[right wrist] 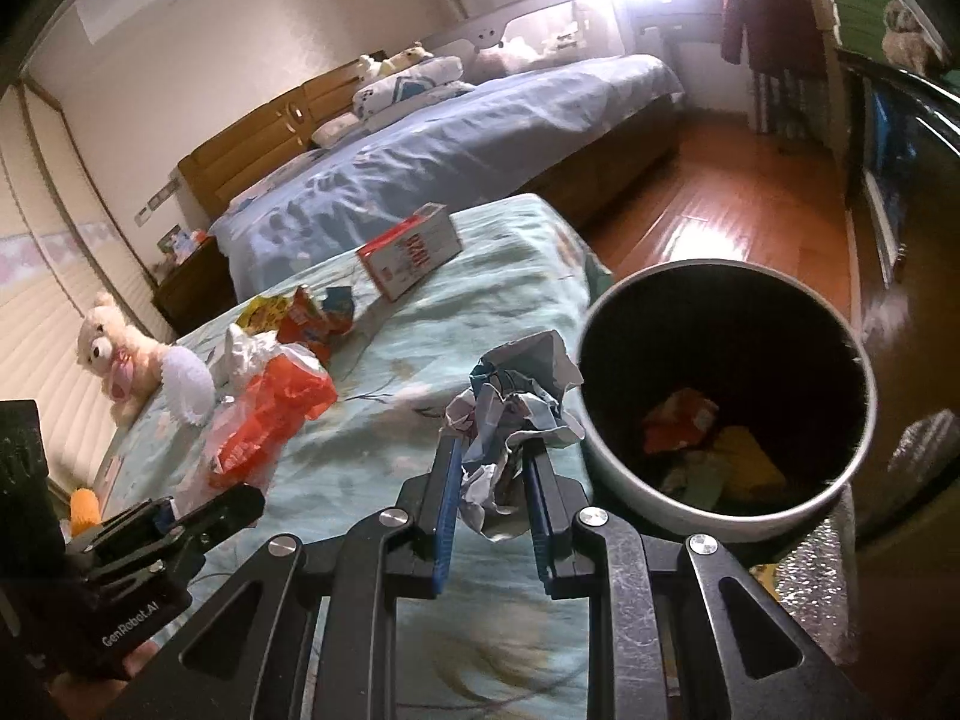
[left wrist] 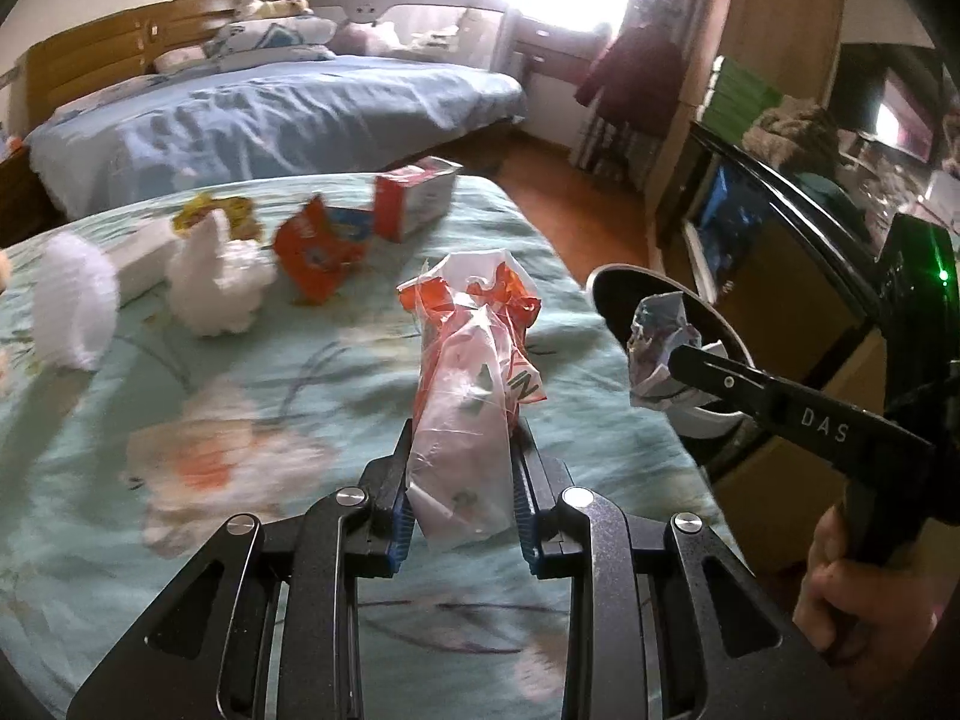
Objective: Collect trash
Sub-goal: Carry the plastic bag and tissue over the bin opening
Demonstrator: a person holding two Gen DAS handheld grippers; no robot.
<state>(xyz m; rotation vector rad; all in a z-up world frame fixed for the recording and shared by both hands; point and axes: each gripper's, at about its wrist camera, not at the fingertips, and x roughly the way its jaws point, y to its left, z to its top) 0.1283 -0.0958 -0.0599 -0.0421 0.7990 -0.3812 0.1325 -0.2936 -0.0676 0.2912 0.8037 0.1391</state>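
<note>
My left tongs (left wrist: 459,474) pinch an orange-and-clear plastic bag (left wrist: 474,360) above the green bedspread (left wrist: 240,420). My right tongs (right wrist: 492,468) pinch a crumpled paper wad (right wrist: 516,414) just left of the bin (right wrist: 630,504). The bin's depths are dark; I make out only orange and yellow scraps (right wrist: 708,438). The farther litter on the bed is blurred.

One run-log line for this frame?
left gripper: shut on plastic wrapper | right gripper: shut on crumpled paper | bin: beside bed
</note>
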